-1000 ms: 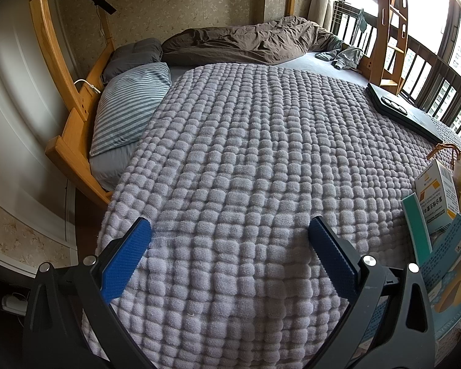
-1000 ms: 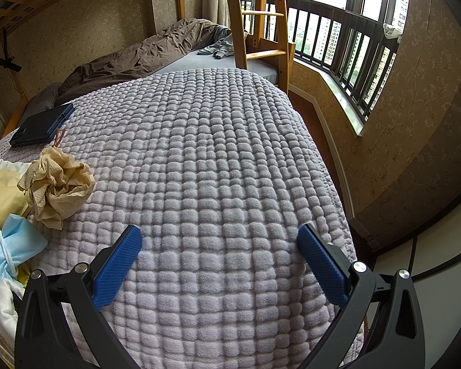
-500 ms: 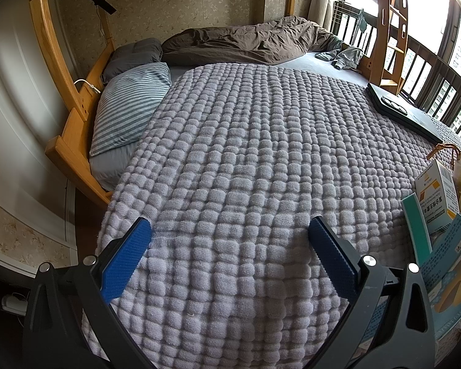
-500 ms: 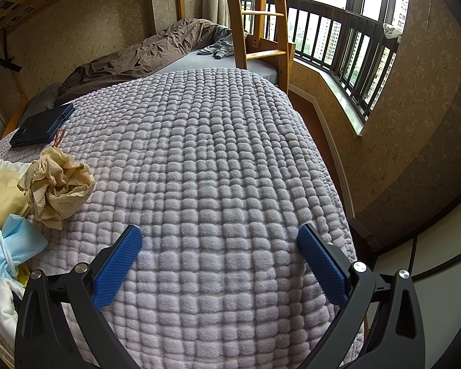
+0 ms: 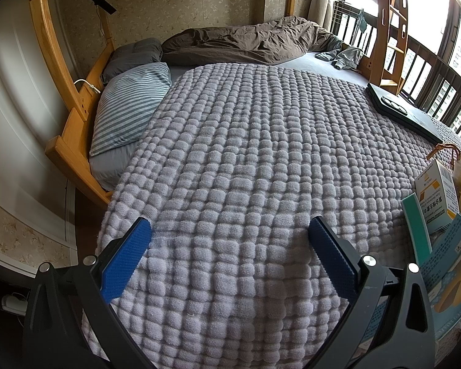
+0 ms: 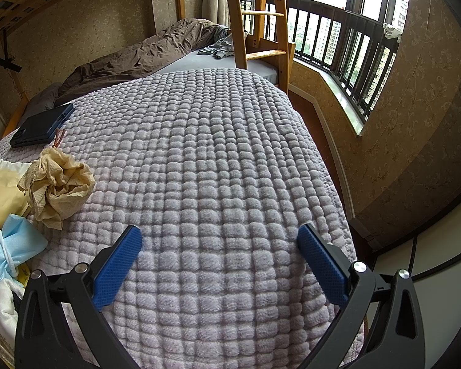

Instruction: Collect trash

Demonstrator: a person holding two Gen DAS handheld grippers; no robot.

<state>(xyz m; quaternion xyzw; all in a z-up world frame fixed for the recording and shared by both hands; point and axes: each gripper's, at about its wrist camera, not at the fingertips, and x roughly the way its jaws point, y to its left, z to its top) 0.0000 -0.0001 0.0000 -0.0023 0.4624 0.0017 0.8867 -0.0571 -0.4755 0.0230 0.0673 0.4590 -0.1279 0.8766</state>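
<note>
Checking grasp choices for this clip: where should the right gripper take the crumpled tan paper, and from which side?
Pinch the crumpled tan paper across its raised, puffed top folds, coming from above and its right: the quilt there is bare, while other trash crowds its left.

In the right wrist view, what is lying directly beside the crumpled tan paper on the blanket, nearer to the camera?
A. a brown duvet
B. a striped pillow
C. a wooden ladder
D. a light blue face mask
D: the light blue face mask with its white ear loop lies just below and left of the crumpled tan paper on the blanket, at the left edge of the right wrist view.
</note>
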